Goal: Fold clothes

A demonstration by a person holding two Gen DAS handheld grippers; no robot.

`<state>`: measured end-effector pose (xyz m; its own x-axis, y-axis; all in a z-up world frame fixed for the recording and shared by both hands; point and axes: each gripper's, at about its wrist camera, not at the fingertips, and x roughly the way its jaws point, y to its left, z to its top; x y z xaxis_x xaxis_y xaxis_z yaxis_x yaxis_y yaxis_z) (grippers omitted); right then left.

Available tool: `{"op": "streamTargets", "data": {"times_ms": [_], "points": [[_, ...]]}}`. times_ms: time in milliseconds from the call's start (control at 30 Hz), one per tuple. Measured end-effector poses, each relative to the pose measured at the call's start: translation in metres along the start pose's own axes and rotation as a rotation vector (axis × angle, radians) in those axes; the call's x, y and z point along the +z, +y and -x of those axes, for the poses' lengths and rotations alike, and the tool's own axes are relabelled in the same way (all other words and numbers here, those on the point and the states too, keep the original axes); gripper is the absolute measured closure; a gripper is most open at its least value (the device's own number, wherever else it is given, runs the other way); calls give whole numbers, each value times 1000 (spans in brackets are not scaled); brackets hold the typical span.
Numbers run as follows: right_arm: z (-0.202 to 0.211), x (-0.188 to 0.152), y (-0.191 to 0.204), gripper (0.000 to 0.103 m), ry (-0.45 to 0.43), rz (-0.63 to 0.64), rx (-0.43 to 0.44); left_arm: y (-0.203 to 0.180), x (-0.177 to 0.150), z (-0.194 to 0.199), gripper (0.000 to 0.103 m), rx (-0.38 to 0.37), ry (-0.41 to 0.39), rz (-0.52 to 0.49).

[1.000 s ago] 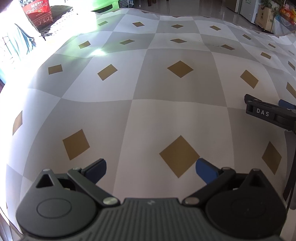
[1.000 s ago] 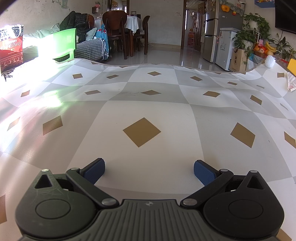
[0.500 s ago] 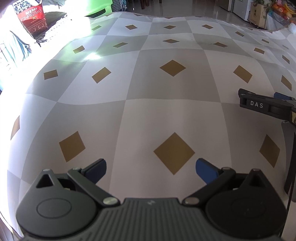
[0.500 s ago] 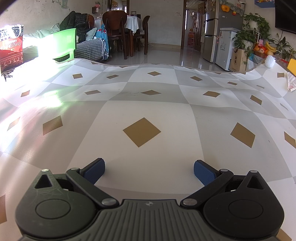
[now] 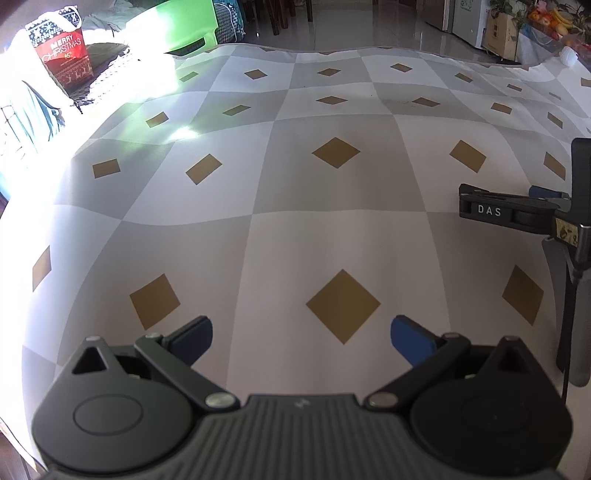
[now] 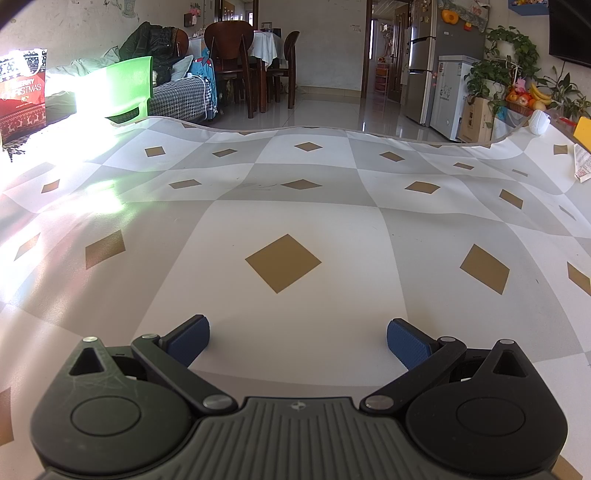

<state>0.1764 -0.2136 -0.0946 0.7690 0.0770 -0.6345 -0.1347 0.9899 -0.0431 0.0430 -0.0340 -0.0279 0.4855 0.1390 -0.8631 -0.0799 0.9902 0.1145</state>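
No garment shows in either view. My left gripper (image 5: 301, 338) is open above a table covered with a grey and white checked cloth (image 5: 332, 192) with tan diamonds; nothing lies between its blue pads. My right gripper (image 6: 297, 341) is open too, low over the same cloth (image 6: 295, 218), with an empty gap between its pads. In the left wrist view the right gripper (image 5: 517, 214) appears from the side at the right edge, marked DAS, hovering just over the cloth.
A red Christmas bag (image 5: 61, 51) and a green chair (image 5: 177, 26) stand past the table's far left edge. Beyond the far edge are dining chairs (image 6: 236, 66), a fridge (image 6: 432, 66) and plants (image 6: 509, 62). A white object (image 6: 539, 123) and papers (image 6: 583, 162) lie at the far right.
The left gripper's view has tilted upward, so more of the far room shows. The right gripper has not moved.
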Motion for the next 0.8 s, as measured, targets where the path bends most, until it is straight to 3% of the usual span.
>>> {"op": "streamTargets", "data": {"times_ms": [500,800], "points": [[0,0,0,0,0,0,0,-1,-1,14,0,-54,-28,-7],[0,0,0,0,0,0,0,1,-3,5,0,-40,3,-14]]}}
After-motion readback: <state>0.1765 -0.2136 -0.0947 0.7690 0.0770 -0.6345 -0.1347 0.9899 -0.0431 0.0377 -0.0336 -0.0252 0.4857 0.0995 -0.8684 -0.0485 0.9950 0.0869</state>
